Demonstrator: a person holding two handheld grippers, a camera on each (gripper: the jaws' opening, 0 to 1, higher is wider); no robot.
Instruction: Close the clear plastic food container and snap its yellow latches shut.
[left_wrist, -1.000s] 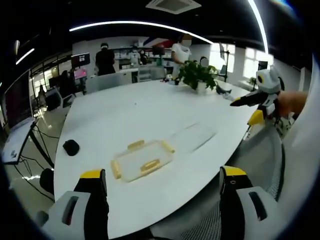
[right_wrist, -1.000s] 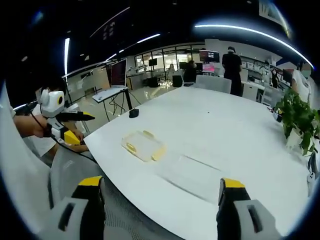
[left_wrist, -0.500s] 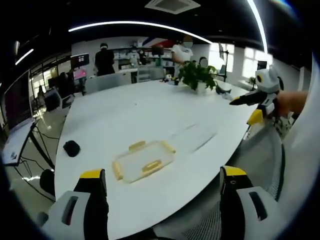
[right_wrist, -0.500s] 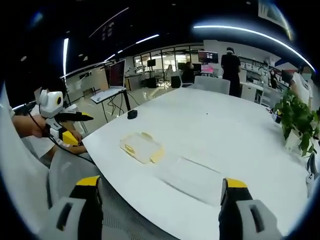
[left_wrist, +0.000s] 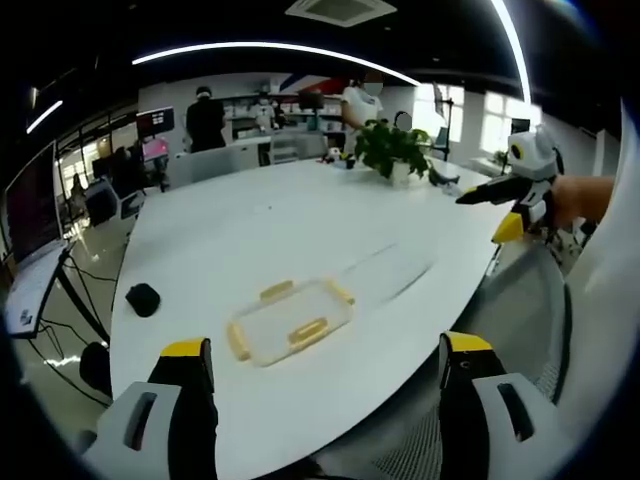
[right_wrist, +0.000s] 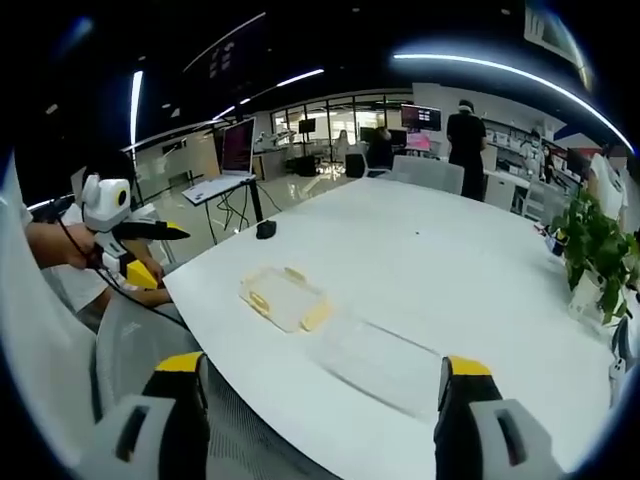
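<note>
Clear lid (left_wrist: 388, 271) faint against table (left_wrist: 250, 225)

Open white table (left_wrist: 250, 240) lies ahead of both sets of wide-parted jaws. Beyond the left gripper's (left_wrist: 315, 390) jaws: container (left_wrist: 288, 325), lid (left_wrist: 392, 272) just right of it. Farther off: black mouse (left_wrist: 142, 298), potted plant (left_wrist: 388, 148). Mesh chair back (right_wrist: 150, 350) sits below the right gripper's (right_wrist: 320, 395) jaws.
</note>
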